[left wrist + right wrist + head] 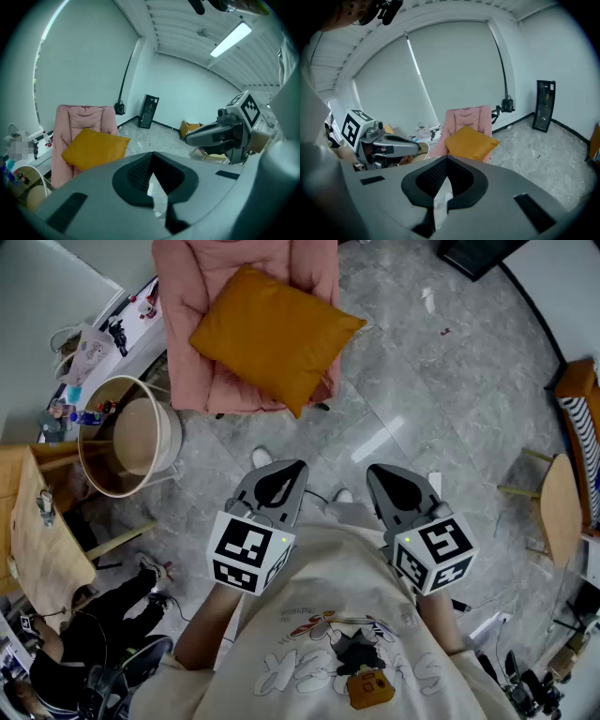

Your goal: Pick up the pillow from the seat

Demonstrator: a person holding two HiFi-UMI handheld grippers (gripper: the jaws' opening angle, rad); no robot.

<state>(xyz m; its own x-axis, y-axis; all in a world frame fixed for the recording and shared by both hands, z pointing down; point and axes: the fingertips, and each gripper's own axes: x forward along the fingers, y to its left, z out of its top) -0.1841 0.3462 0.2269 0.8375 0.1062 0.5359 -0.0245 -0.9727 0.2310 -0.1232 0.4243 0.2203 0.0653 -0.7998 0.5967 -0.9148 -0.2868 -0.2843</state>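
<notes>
Two tongs closed, empty; pillow (273,337) on pink seat (187,296)

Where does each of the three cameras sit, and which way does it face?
Head view: on the person's head, facing steeply down at the pink chair and orange pillow; shows shirt, left gripper and right gripper.
Left gripper view: on the left gripper, along its shut jaws toward the chair; shows its own body.
Right gripper view: on the right gripper, likewise facing the chair over shut jaws.
Shared: all see the pillow; each gripper view catches the other gripper.
</notes>
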